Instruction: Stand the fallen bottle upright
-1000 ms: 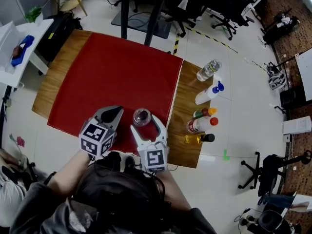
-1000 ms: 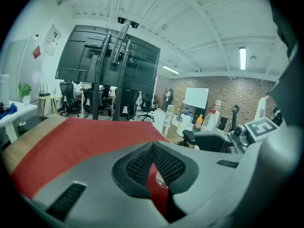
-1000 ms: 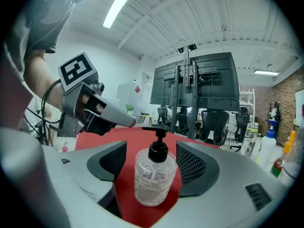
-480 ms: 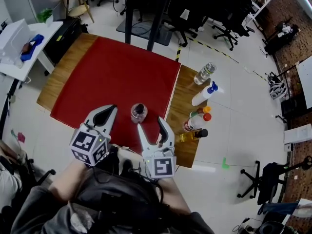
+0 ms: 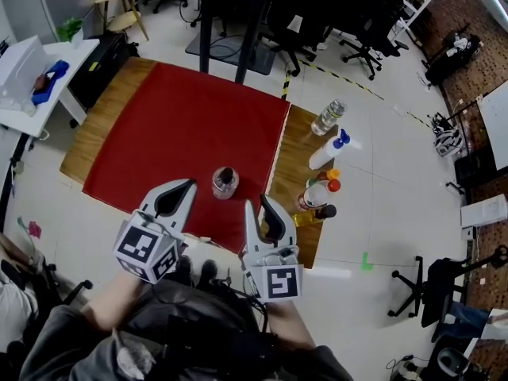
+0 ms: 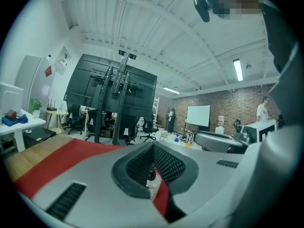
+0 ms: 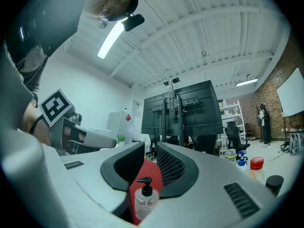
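Observation:
A clear pump bottle (image 5: 225,182) with a black top stands upright on the red cloth (image 5: 190,125), free of both grippers. It shows small beyond the jaws in the right gripper view (image 7: 144,198) and through a slit in the left gripper view (image 6: 152,182). My left gripper (image 5: 186,187) hangs to the bottle's near left, jaws together and empty. The right gripper (image 5: 260,206) hangs to its near right. Its jaws are closing to a narrow gap with nothing between them. Both grippers are lifted above the table and point roughly level.
Several bottles stand on the bare wood (image 5: 295,145) right of the cloth: a water bottle (image 5: 332,117), a blue-topped spray bottle (image 5: 327,153), a red-capped bottle (image 5: 317,197) and a yellow one (image 5: 313,215). A white side table (image 5: 40,78) stands left; a black stand and office chairs lie beyond.
Both grippers have risen and drawn back toward me, away from the bottle. The right jaws have narrowed from wide open. The bottle stays upright on the cloth.

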